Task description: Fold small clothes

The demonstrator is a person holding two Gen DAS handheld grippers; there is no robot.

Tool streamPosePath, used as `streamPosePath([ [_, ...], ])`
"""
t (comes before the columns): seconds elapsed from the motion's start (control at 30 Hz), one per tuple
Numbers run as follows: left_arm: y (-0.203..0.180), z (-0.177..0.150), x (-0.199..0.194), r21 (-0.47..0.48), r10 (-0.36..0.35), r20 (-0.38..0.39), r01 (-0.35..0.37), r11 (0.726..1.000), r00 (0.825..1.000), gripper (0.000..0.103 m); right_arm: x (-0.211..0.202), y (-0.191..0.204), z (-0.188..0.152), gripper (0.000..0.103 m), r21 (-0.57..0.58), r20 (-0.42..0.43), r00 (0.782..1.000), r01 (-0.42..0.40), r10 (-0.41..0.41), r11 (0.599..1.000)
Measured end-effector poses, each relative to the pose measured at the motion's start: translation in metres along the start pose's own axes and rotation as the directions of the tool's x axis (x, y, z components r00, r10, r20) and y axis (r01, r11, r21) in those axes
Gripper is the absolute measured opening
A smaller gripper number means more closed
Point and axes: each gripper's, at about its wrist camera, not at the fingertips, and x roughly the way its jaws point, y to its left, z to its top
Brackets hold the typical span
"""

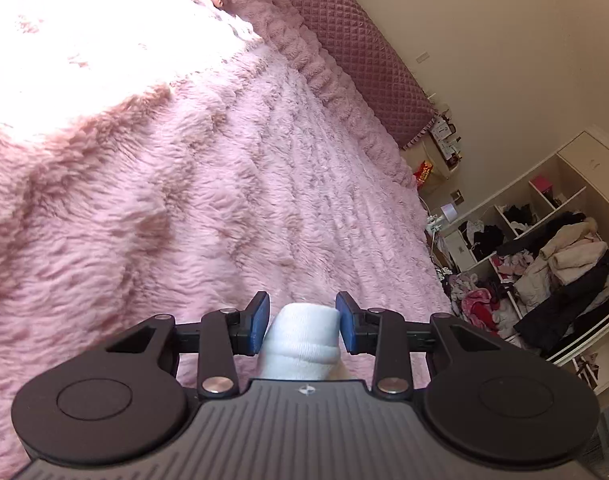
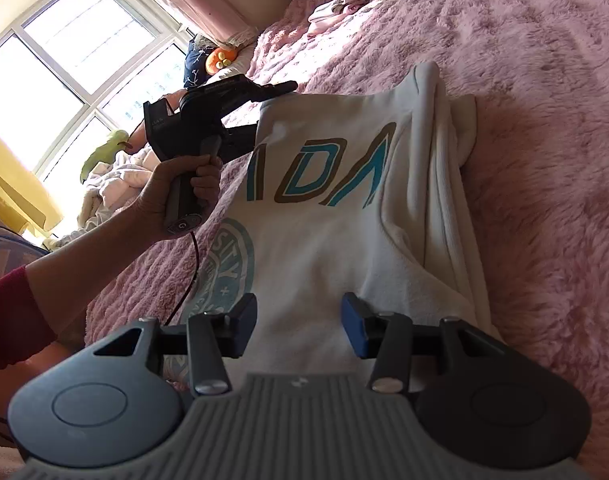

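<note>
A white fleece garment with teal and brown lettering lies on the pink furry bedspread, one side folded over on the right. My left gripper is shut on a thick fold of that white garment. In the right wrist view, a hand holds the left gripper at the garment's far corner. My right gripper hovers over the near end of the garment. Its blue pads stand apart with flat cloth beneath them and no pinched fold showing.
A quilted mauve headboard runs along the bed's far side. Open shelves stuffed with clothes stand beyond the bed edge. A small pink and white item lies far up the bed. A window and a dangling cable are on the left.
</note>
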Motion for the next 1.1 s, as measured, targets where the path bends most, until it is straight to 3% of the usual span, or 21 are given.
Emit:
streamPosePath([
  [0.13, -0.013, 0.007, -0.038, 0.024, 0.003, 0.072, -0.005, 1.000, 0.997, 0.040, 0.000, 0.001, 0.000, 0.043, 0.008, 0.007, 1.000, 0.006, -0.006, 1.000],
  [0.23, -0.035, -0.010, -0.075, 0.063, -0.031, 0.055, 0.027, 0.998, 0.998, 0.040, -0.006, 0.006, 0.001, 0.044, 0.032, 0.022, 0.999, 0.024, -0.025, 0.999],
  [0.33, -0.065, -0.052, -0.111, 0.197, 0.006, -0.005, -0.005, 0.980, 1.000, 0.043, -0.029, 0.019, -0.004, 0.044, 0.007, 0.072, 0.996, 0.052, -0.052, 0.999],
  [0.4, -0.083, -0.089, -0.134, 0.264, 0.041, -0.042, -0.028, 0.964, 0.998, 0.045, -0.046, 0.026, -0.012, 0.045, -0.028, 0.110, 0.988, 0.117, -0.113, 0.993],
  [0.47, -0.094, -0.124, -0.154, 0.269, 0.050, -0.069, -0.029, 0.963, 0.996, 0.047, -0.066, 0.030, -0.022, 0.047, -0.067, 0.148, 0.967, 0.218, -0.207, 0.974],
  [0.53, -0.096, -0.165, -0.174, 0.214, 0.036, -0.096, -0.015, 0.977, 0.995, 0.070, -0.077, 0.028, -0.032, 0.049, -0.067, 0.158, 0.958, 0.253, -0.240, 0.965],
  [0.63, -0.102, -0.205, -0.187, 0.211, 0.065, -0.114, -0.040, 0.977, 0.991, 0.071, -0.086, 0.016, -0.041, 0.049, -0.026, 0.146, 0.951, 0.278, -0.272, 0.960],
  [0.73, -0.101, -0.217, -0.188, 0.169, 0.079, -0.112, -0.059, 0.984, 0.991, 0.071, -0.080, 0.013, -0.044, 0.048, -0.039, 0.136, 0.943, 0.311, -0.303, 0.950],
  [0.8, -0.096, -0.218, -0.186, 0.135, 0.081, -0.095, -0.068, 0.989, 0.992, 0.071, -0.071, 0.008, -0.047, 0.037, -0.029, 0.118, 0.938, 0.333, -0.327, 0.943],
  [0.9, -0.094, -0.216, -0.181, 0.119, 0.100, -0.095, -0.089, 0.989, 0.990, 0.071, -0.061, 0.003, -0.050, 0.008, -0.013, 0.093, 0.928, 0.363, -0.361, 0.932],
  [1.0, -0.100, -0.214, -0.180, 0.139, 0.130, -0.094, -0.116, 0.984, 0.987, 0.070, -0.067, 0.005, -0.047, 0.002, 0.018, 0.115, 0.924, 0.365, -0.365, 0.931],
  [1.1, -0.118, -0.216, -0.186, 0.197, 0.150, -0.079, -0.133, 0.971, 0.985, 0.072, -0.083, 0.016, -0.041, 0.001, 0.010, 0.172, 0.907, 0.390, -0.385, 0.921],
])
